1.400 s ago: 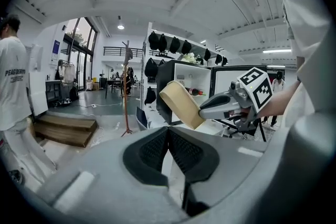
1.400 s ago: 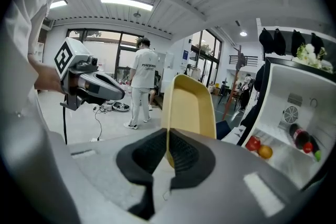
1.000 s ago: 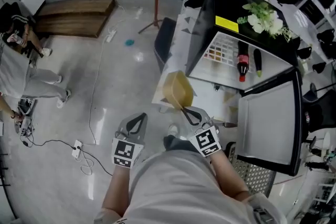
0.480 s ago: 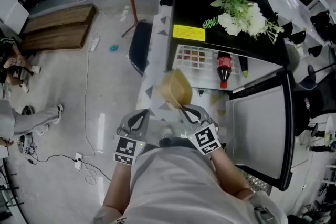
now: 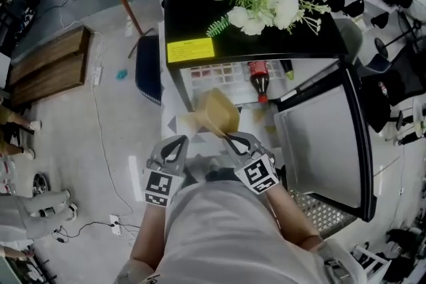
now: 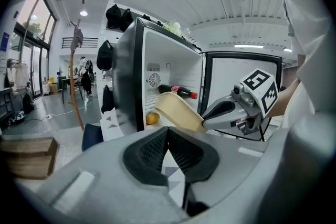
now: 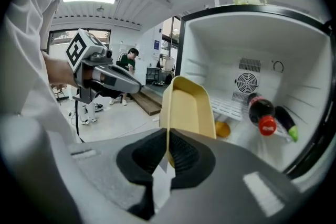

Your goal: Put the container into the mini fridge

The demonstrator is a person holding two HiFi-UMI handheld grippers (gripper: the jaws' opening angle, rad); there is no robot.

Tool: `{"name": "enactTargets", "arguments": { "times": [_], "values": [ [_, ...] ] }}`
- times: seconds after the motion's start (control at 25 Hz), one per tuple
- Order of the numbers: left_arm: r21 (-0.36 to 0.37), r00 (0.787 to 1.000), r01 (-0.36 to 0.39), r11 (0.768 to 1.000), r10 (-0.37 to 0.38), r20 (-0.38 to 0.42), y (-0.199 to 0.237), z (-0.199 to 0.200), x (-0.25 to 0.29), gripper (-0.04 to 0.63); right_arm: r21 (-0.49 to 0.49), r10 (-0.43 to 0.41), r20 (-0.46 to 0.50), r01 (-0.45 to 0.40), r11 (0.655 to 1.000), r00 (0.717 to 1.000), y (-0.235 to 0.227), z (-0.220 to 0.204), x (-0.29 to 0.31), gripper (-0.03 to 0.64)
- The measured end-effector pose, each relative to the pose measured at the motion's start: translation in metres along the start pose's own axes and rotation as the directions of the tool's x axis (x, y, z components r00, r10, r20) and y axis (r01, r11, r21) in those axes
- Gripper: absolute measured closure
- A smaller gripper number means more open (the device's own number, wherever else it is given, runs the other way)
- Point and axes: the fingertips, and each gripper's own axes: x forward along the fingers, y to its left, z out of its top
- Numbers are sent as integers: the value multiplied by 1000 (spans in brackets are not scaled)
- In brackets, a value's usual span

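A tan rectangular container (image 5: 216, 112) (image 7: 187, 110) (image 6: 176, 110) is held by its near rim, tilted on edge, in front of the open black mini fridge (image 5: 253, 16) (image 7: 294, 50). My right gripper (image 5: 229, 138) (image 7: 167, 152) is shut on that rim. My left gripper (image 5: 174, 147) (image 6: 167, 139) is shut with nothing in it, just left of the container. Inside the white fridge lie a cola bottle (image 7: 261, 112) (image 5: 258, 78), a dark green-tipped bottle (image 7: 286, 122) and an orange fruit (image 7: 222, 129) (image 6: 151, 118).
The fridge door (image 5: 323, 146) stands swung open at the right. White flowers (image 5: 266, 6) lie on the fridge top. A dark chair (image 5: 148, 70) stands left of the fridge, with wooden boards (image 5: 46, 73) and cables on the floor. People (image 5: 20, 209) are at the far left.
The view has swung toward the fridge, whose open inside now lies straight ahead and closer. The container stays in my right gripper; both grippers keep their places relative to each other.
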Motion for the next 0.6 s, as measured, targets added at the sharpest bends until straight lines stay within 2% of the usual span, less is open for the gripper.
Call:
{"name": "enactTargets", "arguments": {
  "times": [0.28,0.6],
  "values": [
    [75,985,169,983,-167,-31,6,5,22,586,82,-169,-81,176,981,982,-12,-26,-1,600],
    [108,969,243,964,-237,-63,23,1,24,586,61,-310,-189,327,943,932,-26,-53,10,600]
  ]
}}
